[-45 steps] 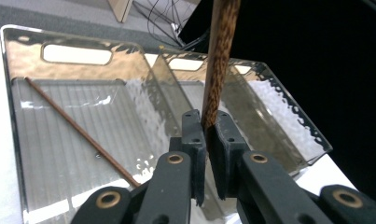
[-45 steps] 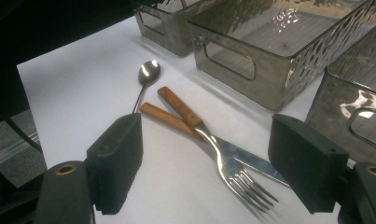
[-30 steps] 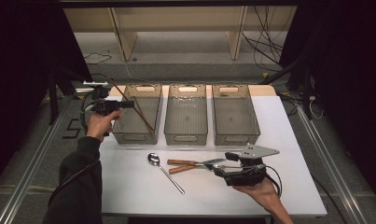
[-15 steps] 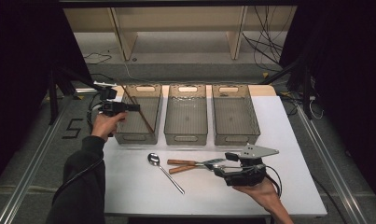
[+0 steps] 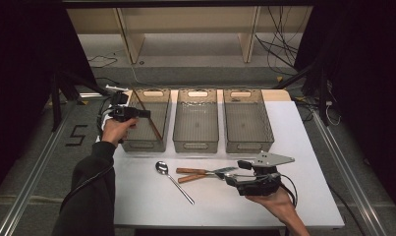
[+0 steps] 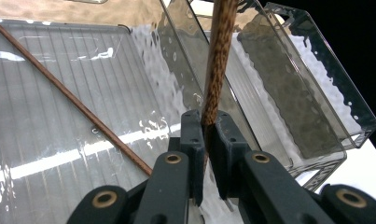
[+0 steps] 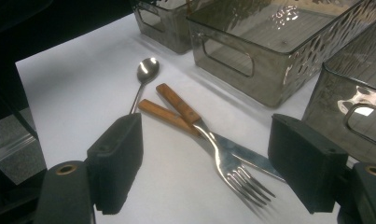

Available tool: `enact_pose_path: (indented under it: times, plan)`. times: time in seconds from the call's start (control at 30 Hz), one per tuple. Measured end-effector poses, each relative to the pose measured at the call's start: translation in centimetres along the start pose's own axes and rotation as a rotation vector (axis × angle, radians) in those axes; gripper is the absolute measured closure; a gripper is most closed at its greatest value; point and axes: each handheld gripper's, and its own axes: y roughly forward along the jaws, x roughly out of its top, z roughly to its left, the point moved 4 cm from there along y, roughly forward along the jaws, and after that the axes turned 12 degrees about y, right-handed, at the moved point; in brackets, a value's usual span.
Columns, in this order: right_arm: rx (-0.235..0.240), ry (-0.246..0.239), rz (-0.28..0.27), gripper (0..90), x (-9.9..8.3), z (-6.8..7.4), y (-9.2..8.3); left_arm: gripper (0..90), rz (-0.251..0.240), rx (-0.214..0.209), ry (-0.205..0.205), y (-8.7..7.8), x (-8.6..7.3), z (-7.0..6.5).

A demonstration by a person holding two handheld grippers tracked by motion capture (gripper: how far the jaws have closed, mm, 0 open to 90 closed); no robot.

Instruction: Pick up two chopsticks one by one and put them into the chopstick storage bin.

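Observation:
My left gripper (image 5: 146, 114) hangs over the left clear bin (image 5: 144, 145), shut on a brown chopstick (image 6: 218, 60) that rises from between its jaws. A second, thin chopstick (image 6: 73, 100) lies slantwise on the floor of that bin. Near the table's front right, my right gripper (image 5: 236, 173) is open and level with the table. Its jaws stand either side of a wooden-handled fork (image 7: 223, 158) and a wooden-handled knife (image 7: 162, 114), which lie crossed on the white table. A steel spoon (image 7: 146, 70) lies just to their left.
The middle bin (image 5: 196, 145) and the right bin (image 5: 248, 145) stand in a row beside the left one at the back of the table (image 5: 136, 196). Dark floor with cables surrounds the table.
The left gripper has edged slightly to the right over the left bin with the chopstick in it. The right gripper has stayed where it was.

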Motion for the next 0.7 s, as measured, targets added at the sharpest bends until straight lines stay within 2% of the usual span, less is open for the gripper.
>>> enact_pose_path:
  times: [0.27,0.37,0.47,0.6,0.7]
  plan:
    - [0.001,0.0,0.0,27.4,0.03,0.01,-0.01,81.2,-0.003,0.025,-0.014,0.21,0.0,0.2]
    - [0.002,0.003,0.0,27.4,0.03,0.01,-0.03,67.3,-0.001,0.057,-0.039,0.2,0.07,0.46]
    - [0.002,0.003,0.0,27.4,0.04,-0.01,-0.07,51.9,0.001,0.129,-0.054,0.04,0.21,0.76]
    - [0.003,0.003,0.002,27.4,0.03,-0.02,-0.06,37.3,-0.015,0.186,-0.062,-0.39,0.46,0.92]
    - [0.006,-0.001,0.001,27.4,0.05,0.02,-0.06,27.8,-0.02,0.201,-0.069,-0.56,0.57,0.97]
